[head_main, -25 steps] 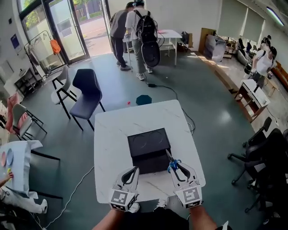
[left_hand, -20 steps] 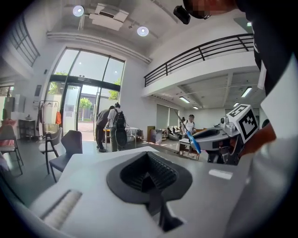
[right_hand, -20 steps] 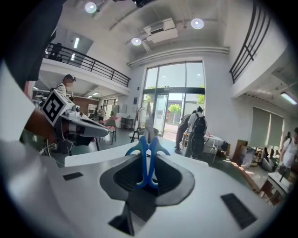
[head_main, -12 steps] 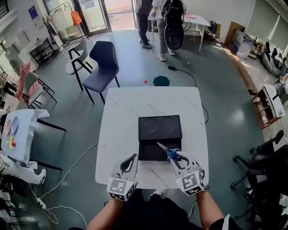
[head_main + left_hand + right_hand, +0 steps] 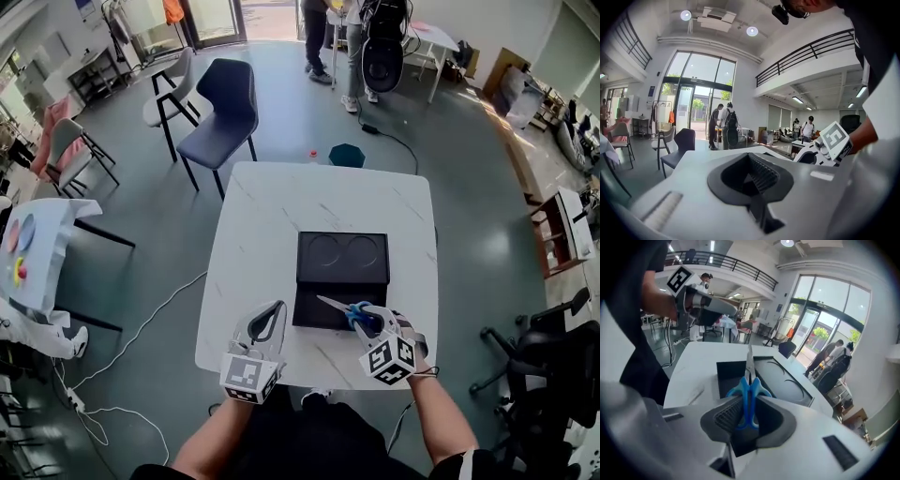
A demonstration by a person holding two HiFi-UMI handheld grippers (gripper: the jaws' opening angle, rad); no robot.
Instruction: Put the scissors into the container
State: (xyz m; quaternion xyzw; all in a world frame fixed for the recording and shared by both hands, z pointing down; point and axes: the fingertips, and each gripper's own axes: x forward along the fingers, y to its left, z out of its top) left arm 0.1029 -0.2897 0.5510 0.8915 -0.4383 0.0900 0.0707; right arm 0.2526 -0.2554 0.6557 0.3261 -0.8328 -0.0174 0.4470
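The black container (image 5: 343, 258) lies in the middle of the white table (image 5: 253, 244). Its far half is a flat panel with two circles, and its near half (image 5: 725, 375) is a dark open compartment. My right gripper (image 5: 368, 317) is shut on the blue handles of the scissors (image 5: 349, 309) at the container's near right corner. The steel blades point left over the open compartment. In the right gripper view the scissors (image 5: 750, 391) stand between the pads of my right gripper (image 5: 747, 412). My left gripper (image 5: 271, 311) hovers at the table's near edge, left of the container, open and empty, as the left gripper (image 5: 749, 171) shows in its own view.
Two chairs (image 5: 223, 105) stand beyond the table's far left corner. A teal object (image 5: 347, 155) lies on the floor behind the table. People with a backpack (image 5: 380, 33) stand at the back. A small table (image 5: 28, 253) is at the left and a black office chair (image 5: 544, 366) at the right.
My right gripper has sunk and rolled with the scissors, so the blades now point left over the container's open half. My left gripper has shifted a little beside the container.
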